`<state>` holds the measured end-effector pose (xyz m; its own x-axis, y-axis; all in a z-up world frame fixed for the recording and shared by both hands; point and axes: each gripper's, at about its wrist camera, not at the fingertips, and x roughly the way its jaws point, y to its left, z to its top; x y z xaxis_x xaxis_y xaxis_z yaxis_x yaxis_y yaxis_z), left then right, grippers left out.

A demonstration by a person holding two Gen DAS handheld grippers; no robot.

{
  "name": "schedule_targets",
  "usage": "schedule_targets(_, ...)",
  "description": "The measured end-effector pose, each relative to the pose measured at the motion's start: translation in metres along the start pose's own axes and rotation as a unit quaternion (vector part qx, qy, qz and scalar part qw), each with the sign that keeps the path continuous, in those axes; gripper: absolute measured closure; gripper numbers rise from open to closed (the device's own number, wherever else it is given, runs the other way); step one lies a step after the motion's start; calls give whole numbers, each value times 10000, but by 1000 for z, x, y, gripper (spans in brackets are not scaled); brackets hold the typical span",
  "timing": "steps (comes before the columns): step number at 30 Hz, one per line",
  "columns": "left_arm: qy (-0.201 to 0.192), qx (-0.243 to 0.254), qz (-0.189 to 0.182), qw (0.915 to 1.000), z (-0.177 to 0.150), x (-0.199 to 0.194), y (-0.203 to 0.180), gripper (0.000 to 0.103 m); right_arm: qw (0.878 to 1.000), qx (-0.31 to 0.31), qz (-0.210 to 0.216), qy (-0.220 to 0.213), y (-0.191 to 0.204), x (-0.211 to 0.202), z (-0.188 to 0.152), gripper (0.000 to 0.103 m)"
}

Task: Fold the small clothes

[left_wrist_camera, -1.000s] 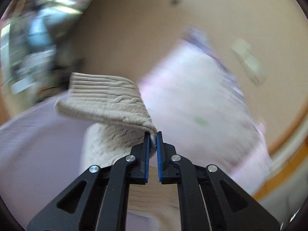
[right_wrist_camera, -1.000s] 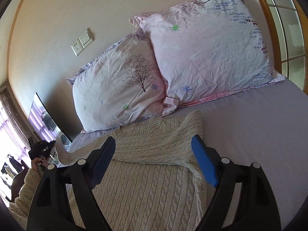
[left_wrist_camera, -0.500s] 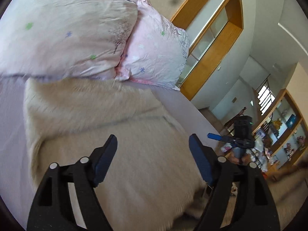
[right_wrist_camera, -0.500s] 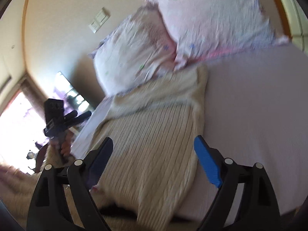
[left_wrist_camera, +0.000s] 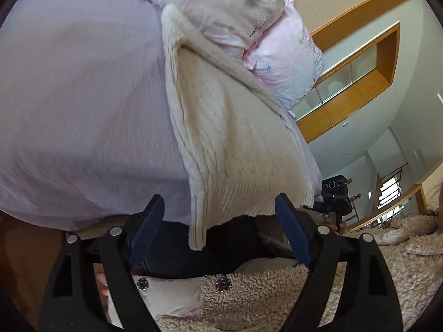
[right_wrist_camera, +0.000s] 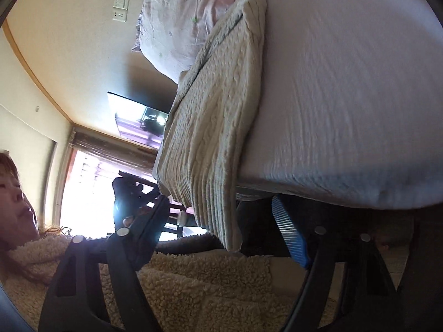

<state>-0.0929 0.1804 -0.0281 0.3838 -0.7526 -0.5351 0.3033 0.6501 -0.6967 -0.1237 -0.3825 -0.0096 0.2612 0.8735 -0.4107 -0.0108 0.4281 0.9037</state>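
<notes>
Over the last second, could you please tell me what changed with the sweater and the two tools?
The left tool let go of the sweater fold it had pinched shut, and now stands open. Both tools drew back off the bed to its near edge, where the sweater's hem hangs over. The right tool stayed open; the sweater still lies below the pillows.

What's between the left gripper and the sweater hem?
Nothing: in the left wrist view the sweater hem hangs off the bed edge just beyond the open left gripper, with only the person's dark clothing behind.
</notes>
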Motion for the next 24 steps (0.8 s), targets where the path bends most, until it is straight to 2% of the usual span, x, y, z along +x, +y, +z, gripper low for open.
schedule_targets(2, 133, -79, -7, 9999, -1, 14, 5, 23, 9999, -41, 166, -12, 1, 8, -1, 39)
schedule_targets(3, 154, -126, -53, 9998, 1, 20, 5, 28, 9997, -70, 240, -13, 2, 9, -1, 53)
schedule_targets(4, 165, -227, -161, 9995, 2, 25, 7, 47, 9995, -122, 290, 1, 4, 13, -2, 78)
schedule_targets(5, 186, -378, -371, 9984, 5, 30, 10, 64, 9993, -212, 309, 18, 7, 15, -2, 88)
schedule_targets(6, 218, -499, -505, 9972, 3, 30, 13, 92, 9990, -327, 301, 12, 12, 14, -2, 93)
schedule_targets(7, 258, -567, -560, 9965, 2, 31, 13, 96, 9985, -463, 302, -7, 19, 13, -2, 94)
schedule_targets(11, 171, -197, -846, 9961, 17, 18, -19, 97, 9912, -1207, 367, -398, 71, -8, 22, 95)
schedule_targets(15, -541, 448, -904, 9934, 81, -2, -51, 97, 9735, -2021, 215, -1047, 124, -25, 81, 95)
schedule_targets(17, -924, 471, -811, 9913, 122, -1, -53, 97, 9651, -2165, 35, -1472, 141, -23, 129, 95)
schedule_targets(21, -1676, -233, -392, 9848, 218, 32, -29, 96, 9596, -1724, -419, -2185, 132, -1, 219, 95)
schedule_targets(23, -1841, -576, 3, 9812, 254, 59, -15, 96, 9543, -1104, -968, -2602, 108, 13, 261, 94)
schedule_targets(24, -1822, -734, 237, 9802, 269, 75, -7, 87, 9538, -897, -1196, -2605, 94, 18, 270, 91)
